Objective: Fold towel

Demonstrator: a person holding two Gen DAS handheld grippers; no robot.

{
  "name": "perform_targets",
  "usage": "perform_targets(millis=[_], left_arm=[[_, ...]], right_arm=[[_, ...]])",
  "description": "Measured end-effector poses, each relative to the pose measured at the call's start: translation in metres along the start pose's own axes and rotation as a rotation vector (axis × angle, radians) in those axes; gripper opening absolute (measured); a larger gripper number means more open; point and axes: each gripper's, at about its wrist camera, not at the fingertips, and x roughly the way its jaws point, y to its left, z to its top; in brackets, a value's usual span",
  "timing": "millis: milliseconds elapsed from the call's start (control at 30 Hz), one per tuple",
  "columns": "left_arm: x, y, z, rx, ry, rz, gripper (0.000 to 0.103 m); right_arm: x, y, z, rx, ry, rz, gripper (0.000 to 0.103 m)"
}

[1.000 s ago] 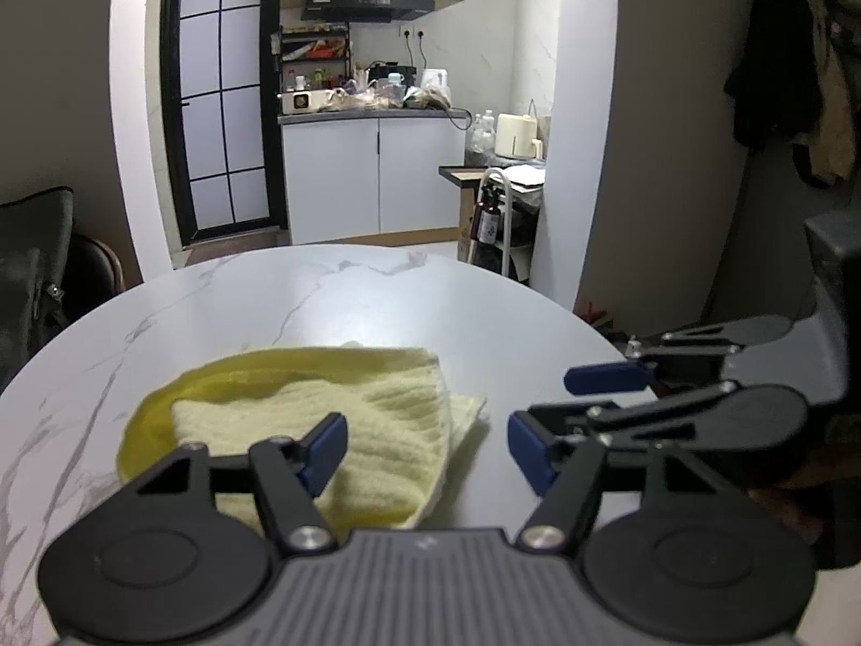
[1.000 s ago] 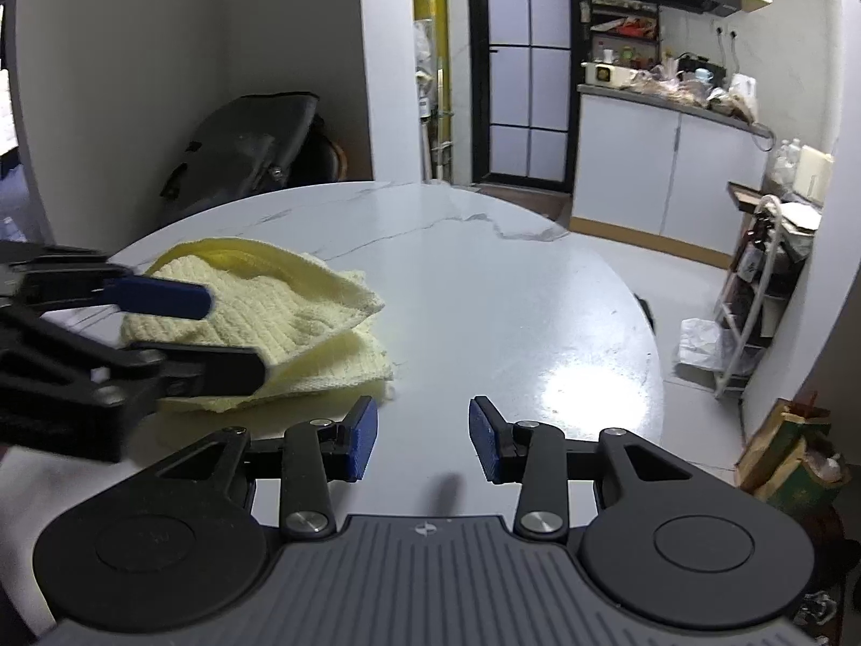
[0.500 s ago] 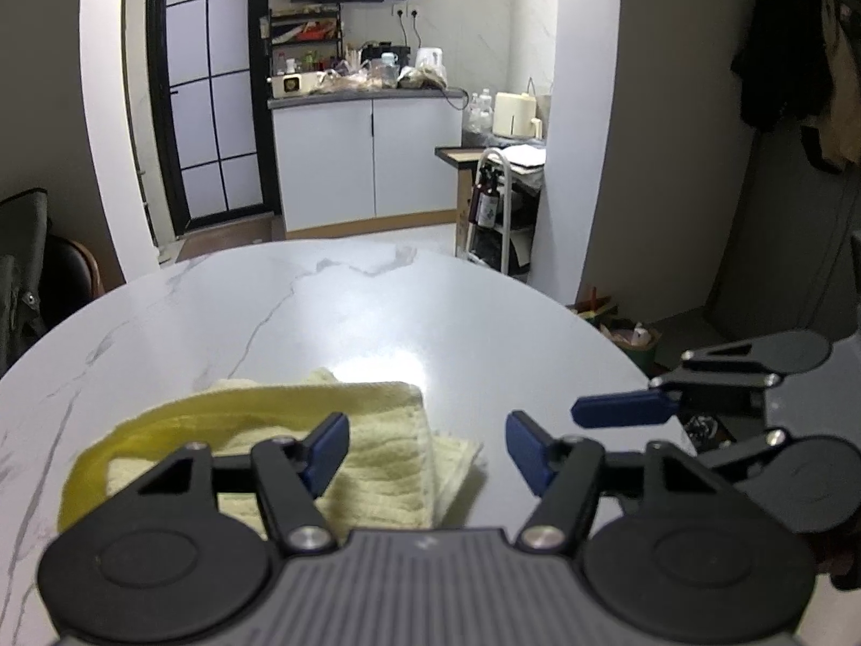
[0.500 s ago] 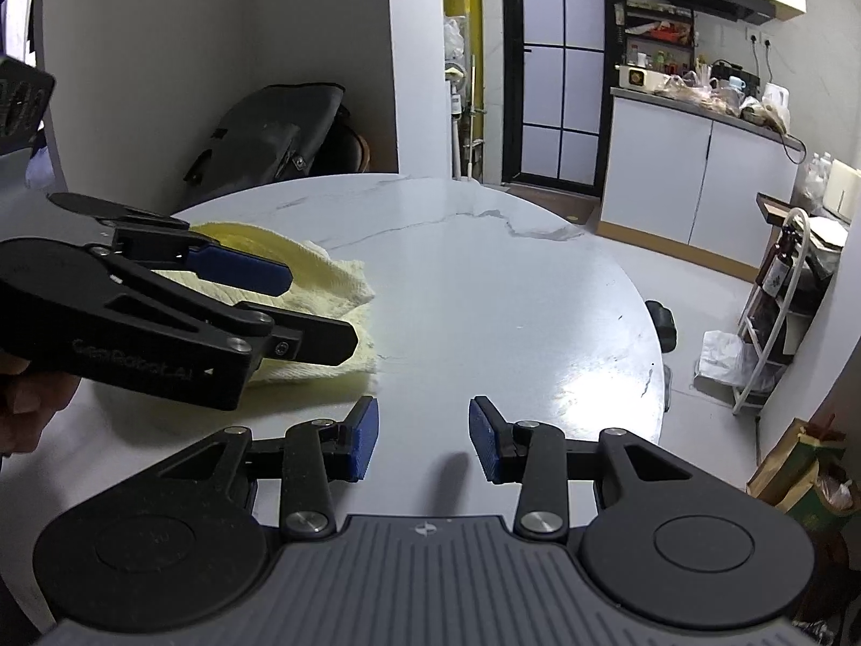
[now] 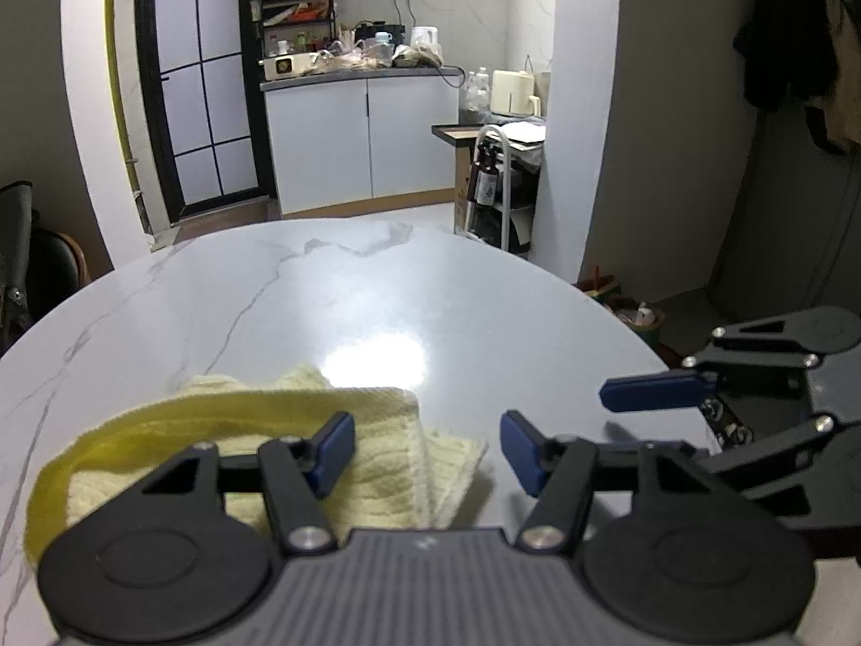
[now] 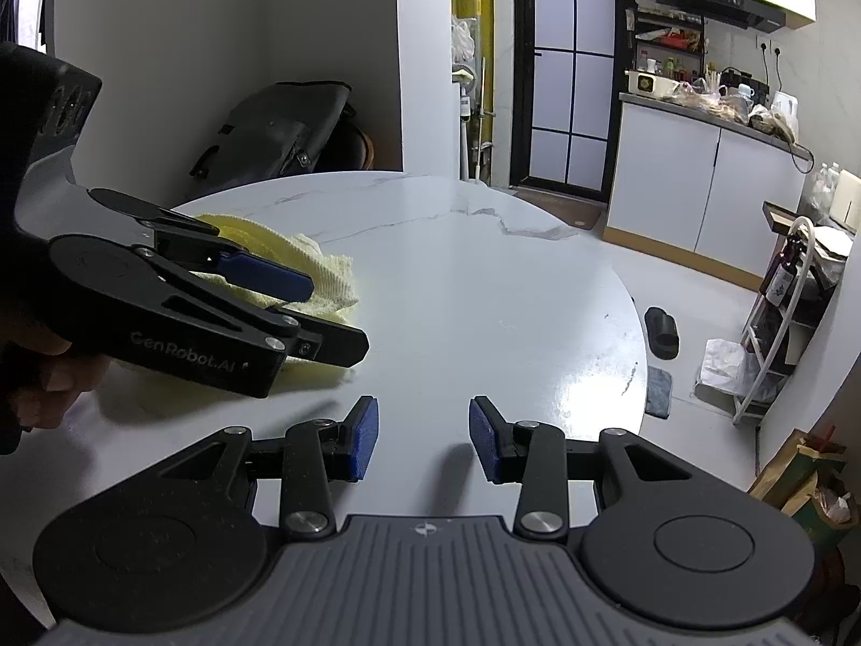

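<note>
A pale yellow knitted towel (image 5: 226, 430) lies folded in layers on the round white marble table (image 5: 376, 296), near its front left. It also shows in the right wrist view (image 6: 328, 280), partly hidden by the other gripper. My left gripper (image 5: 428, 452) is open and empty, held just above and behind the towel's right edge. My right gripper (image 6: 422, 439) is open and empty, over bare table to the right of the towel. The right gripper also shows at the right edge of the left wrist view (image 5: 672, 404).
The table edge curves round at the right (image 6: 635, 334). Beyond it are a kitchen counter with white cabinets (image 5: 366, 134), a white rack with bottles (image 6: 780, 301), a black slipper on the floor (image 6: 662, 331) and a dark bag against the left wall (image 6: 280, 129).
Both grippers have pulled back and lifted away from the towel, which now sits lower and closer in the left wrist view. The towel has stayed folded on the table.
</note>
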Motion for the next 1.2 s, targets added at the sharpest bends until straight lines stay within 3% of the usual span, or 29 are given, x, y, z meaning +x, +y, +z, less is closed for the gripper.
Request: perform_targets(millis=[133,467,833,1200], left_arm=[[0.003,0.002,0.000,0.002,0.014,0.033,0.046],[-0.007,0.002,-0.006,0.034,0.018,0.105,0.045],[-0.016,0.006,-0.003,-0.002,0.002,0.119,0.011],[-0.050,0.028,-0.007,-0.069,-0.043,0.095,0.005]], right_arm=[[-0.001,0.001,0.000,-0.003,-0.001,0.003,0.042],[-0.002,0.008,0.002,-0.015,-0.007,0.011,0.043],[-0.004,0.016,0.004,-0.035,0.001,0.007,0.043],[0.010,0.041,0.017,-0.066,0.020,0.025,0.044]])
